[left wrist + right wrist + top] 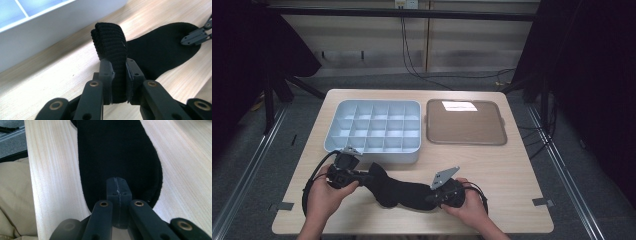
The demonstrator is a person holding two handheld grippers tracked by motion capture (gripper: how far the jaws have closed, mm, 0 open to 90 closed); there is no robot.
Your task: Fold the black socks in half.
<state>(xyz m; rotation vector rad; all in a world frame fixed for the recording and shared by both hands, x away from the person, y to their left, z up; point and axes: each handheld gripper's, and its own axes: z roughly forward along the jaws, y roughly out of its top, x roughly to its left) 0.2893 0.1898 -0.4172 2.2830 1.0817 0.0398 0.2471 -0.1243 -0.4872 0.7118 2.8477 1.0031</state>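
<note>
A black sock [398, 191] lies stretched across the near part of the wooden worktop [512, 170], held at both ends. The left gripper [362, 176] is clamped on the ribbed cuff, which the left gripper view shows folded and standing up between the two jaws [117, 72]; the right gripper [434, 196] has its jaws pressed together on the toe end, and in the right gripper view [117, 192] the sock's edge sits pinched under them while the rest of the fabric lies flat on the wood. Just behind the left gripper stands a pale blue divided organiser box [414, 155], its near wall close to the cuff; in the left gripper view this wall [62, 30] rises right beside the raised fabric, so there is little room on that side. The box's many square compartments all look bare. To its right, almost touching it, lies a shallow brown tray [429, 135] with nothing on it but a bright reflection of light. The worktop to the right of the sock and in front of the tray is open, as is the strip along the near edge between the person's hands. The sock sits well inside the near edge, and a beige cloth surface [13, 195] shows below that edge in the right gripper view.
</note>
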